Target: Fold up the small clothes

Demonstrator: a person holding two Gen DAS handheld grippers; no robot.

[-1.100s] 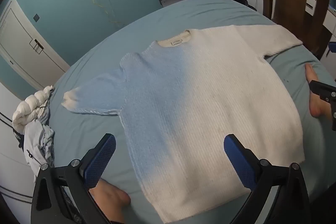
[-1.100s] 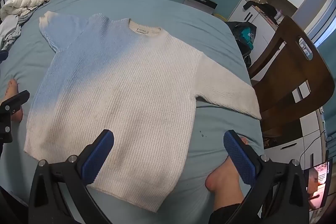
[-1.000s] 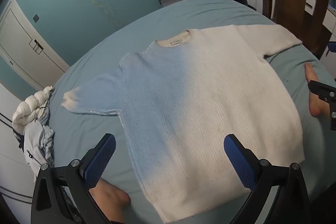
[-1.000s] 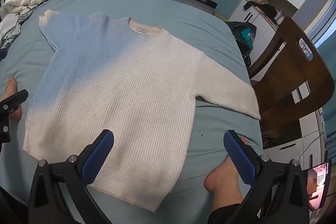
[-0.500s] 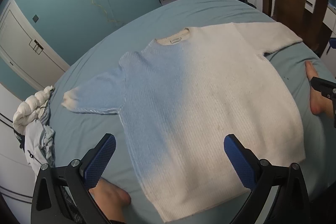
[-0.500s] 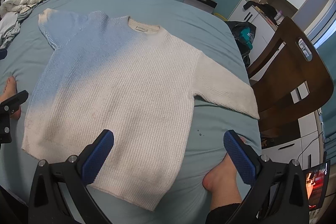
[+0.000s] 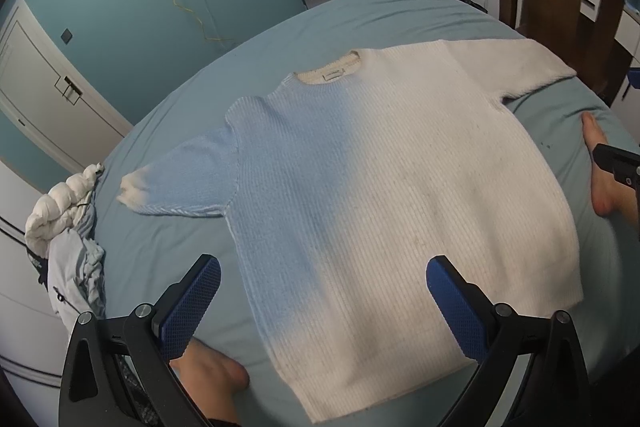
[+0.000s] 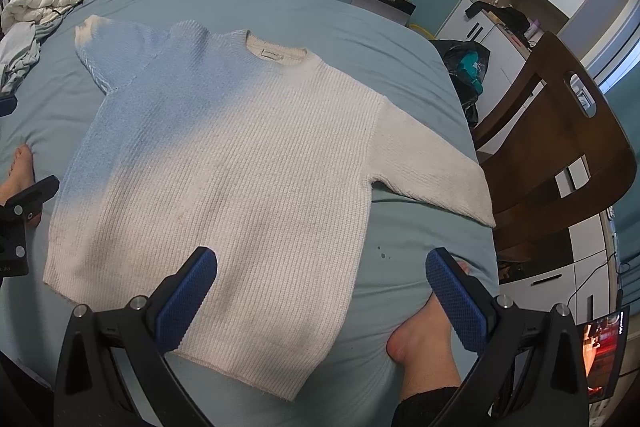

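The knitted sweater (image 7: 384, 187) lies flat and face up in the middle of the frame on the blue bed (image 7: 360, 23), both sleeves spread out and no fold made yet, so I judge the folding is only about to begin. The left gripper (image 7: 322, 293) and the right gripper (image 8: 320, 283) both hang above the hem at the bottom of their views, jaws wide apart and holding nothing. The next move, I think, calls for lowering to a sleeve or a side edge and pinching the thick knit firmly, keeping away from the bare foot (image 8: 424, 339) at the lower right.
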